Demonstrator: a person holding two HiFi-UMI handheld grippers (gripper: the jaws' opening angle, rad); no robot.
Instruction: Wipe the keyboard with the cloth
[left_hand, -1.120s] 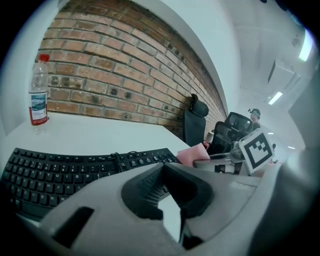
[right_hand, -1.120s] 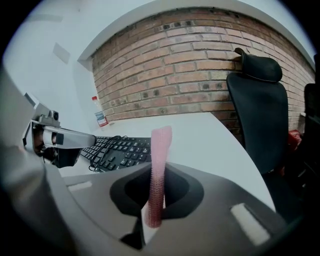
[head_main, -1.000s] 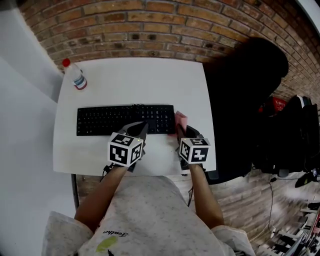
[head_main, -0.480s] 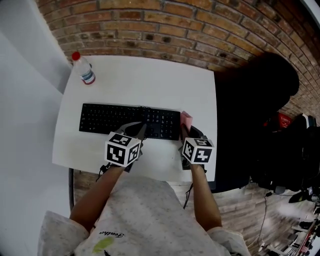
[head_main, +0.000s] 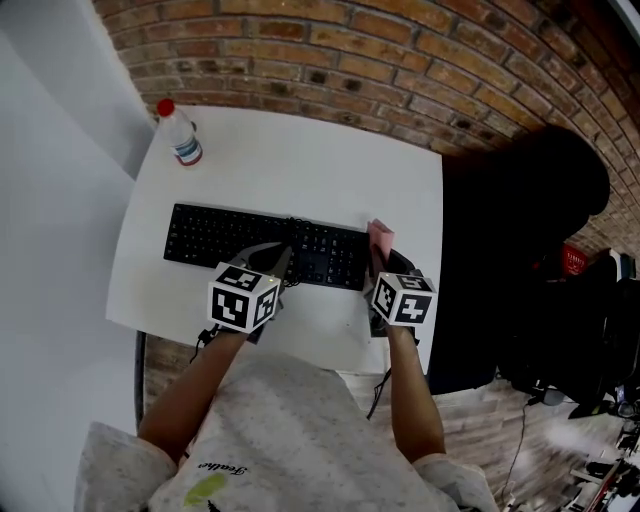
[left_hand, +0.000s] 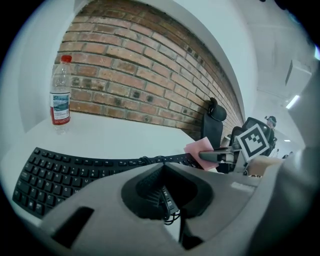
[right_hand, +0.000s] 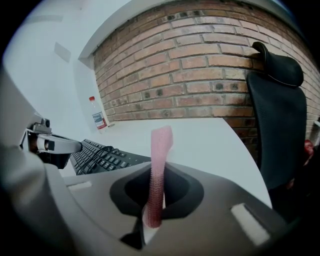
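While the right tool (head_main: 381, 265) pinches the pink cloth (head_main: 378, 236) (a thin strip, edge-on to that tool's own camera, standing upright between the jaws), the left tool (head_main: 284, 254) has its jaws pressed together with nothing between them. The cloth is held at the right end of the black keyboard (head_main: 230, 235); whether it touches the keys cannot be told. The left tool's tip hangs over the near edge of the keyboard, right of its middle, and the two tools are near each other, side by side. The keyboard lies across the white worktop (head_main: 300, 160), closer to the near edge than to the far one. A clear bottle (head_main: 181, 135) with a red cap stands upright at the far left corner, well apart from the keyboard. A brick wall (head_main: 350, 60) runs behind the worktop, and a black chair (head_main: 520, 220) stands just beside its right edge.
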